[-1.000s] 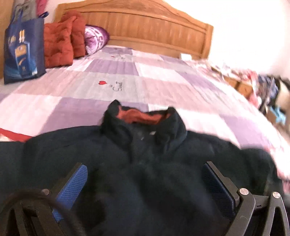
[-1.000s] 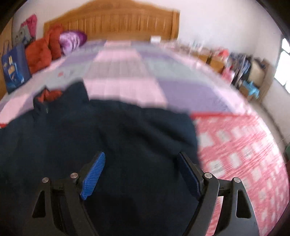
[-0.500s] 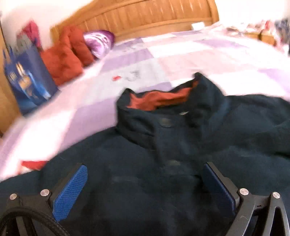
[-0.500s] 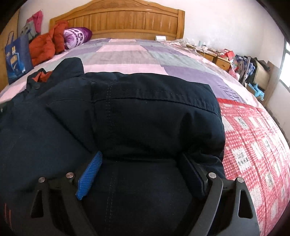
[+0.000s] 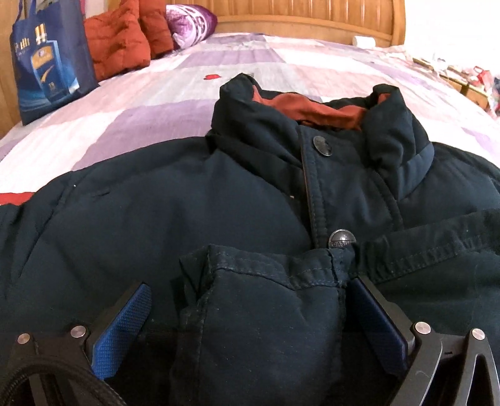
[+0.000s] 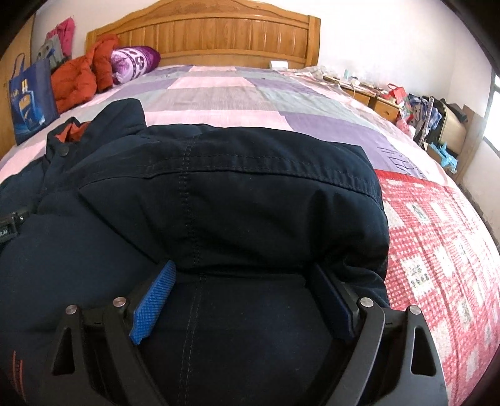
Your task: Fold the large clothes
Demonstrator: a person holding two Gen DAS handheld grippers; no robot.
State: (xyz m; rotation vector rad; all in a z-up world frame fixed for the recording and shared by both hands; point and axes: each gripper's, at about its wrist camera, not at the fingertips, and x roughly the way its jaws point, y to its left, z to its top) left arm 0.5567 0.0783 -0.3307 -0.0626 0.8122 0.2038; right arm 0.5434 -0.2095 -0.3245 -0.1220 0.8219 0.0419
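A dark navy padded jacket (image 5: 193,200) with a rust-red collar lining (image 5: 315,109) lies front up on the bed. In the left wrist view its sleeve cuff (image 5: 262,299) lies folded across the chest, between the spread jaws of my left gripper (image 5: 250,299), whose blue pads (image 5: 125,324) do not press it. In the right wrist view the jacket's folded shoulder and sleeve (image 6: 225,200) bulge in front of my right gripper (image 6: 240,278), which is open with fabric lying between its jaws.
The bed (image 6: 218,93) has a purple and pink patchwork cover and a red checked blanket (image 6: 437,250) on the right. A blue bag (image 5: 47,59), red padded clothes (image 5: 122,43) and a purple pillow (image 5: 190,22) lie by the wooden headboard (image 6: 218,34). Cluttered furniture (image 6: 437,109) stands to the right.
Both grippers have come down close onto the jacket. The sleeve cuff now lies across the chest between the left jaws. The right view has held steady for the last half second.
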